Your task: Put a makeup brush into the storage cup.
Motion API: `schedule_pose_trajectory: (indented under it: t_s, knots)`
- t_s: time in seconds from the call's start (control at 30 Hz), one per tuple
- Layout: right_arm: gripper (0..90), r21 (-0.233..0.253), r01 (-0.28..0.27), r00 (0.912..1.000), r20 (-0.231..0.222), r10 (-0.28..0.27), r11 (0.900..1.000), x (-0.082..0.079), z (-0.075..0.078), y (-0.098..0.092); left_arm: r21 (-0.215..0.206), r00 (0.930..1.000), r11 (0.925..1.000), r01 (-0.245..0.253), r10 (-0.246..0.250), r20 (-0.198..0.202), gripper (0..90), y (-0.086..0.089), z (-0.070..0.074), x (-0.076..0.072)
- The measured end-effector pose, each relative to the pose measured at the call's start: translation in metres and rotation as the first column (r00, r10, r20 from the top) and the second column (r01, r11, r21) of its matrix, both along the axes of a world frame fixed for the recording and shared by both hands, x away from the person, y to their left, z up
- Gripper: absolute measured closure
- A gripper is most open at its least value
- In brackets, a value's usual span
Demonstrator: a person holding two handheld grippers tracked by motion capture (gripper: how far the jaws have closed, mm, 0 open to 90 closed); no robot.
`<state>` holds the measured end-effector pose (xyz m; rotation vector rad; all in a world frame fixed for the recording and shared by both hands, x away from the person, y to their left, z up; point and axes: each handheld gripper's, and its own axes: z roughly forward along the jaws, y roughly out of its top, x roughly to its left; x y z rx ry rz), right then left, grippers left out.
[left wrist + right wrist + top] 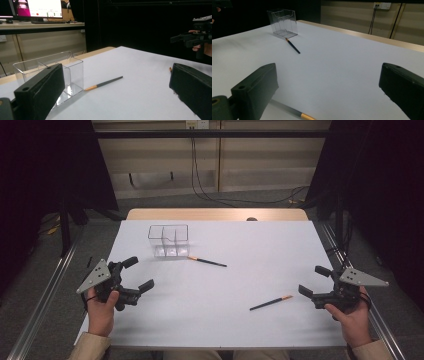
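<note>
We hold both grippers, left (137, 274) and right (314, 281), fingers wide apart and empty (two pencils (207, 262) (271, 302) lie between) above the table (250, 245).

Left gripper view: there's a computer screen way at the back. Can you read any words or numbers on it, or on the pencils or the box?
Monitor: it shows pale and pink panels with small marks, too blurred to read.
Pencil near the clear box: no print can be made out.
Pencil near the right gripper: no print can be made out.
Clear box: plain, no label.
There is no readable text.
</note>
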<state>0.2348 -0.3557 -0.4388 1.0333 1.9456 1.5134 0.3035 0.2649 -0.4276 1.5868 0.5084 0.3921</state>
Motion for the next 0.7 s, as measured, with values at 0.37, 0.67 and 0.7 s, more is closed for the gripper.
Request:
schedule_pose_trajectory:
  t_s: [0.37,0.67,0.7]
  knots:
    - [1.3,-0.001,-0.013,0.9999,0.001,0.013,1.0,0.003,-0.001,0.003,0.018,0.9998,0.9997,0.015,-0.015,-0.013,0.0,-0.006,-0.001,0.0]
    - [1.2,-0.003,-0.008,1.0,-0.003,0.008,1.0,0.003,-0.001,0.004,0.016,0.9996,0.9995,0.025,-0.025,-0.012,0.0,-0.018,0.003,0.008]
    - [1.2,-0.003,-0.01,0.9999,-0.003,0.01,1.0,0.004,-0.001,0.004,0.01,0.9995,0.9995,0.03,-0.03,-0.014,0.0,-0.02,0.003,0.009]
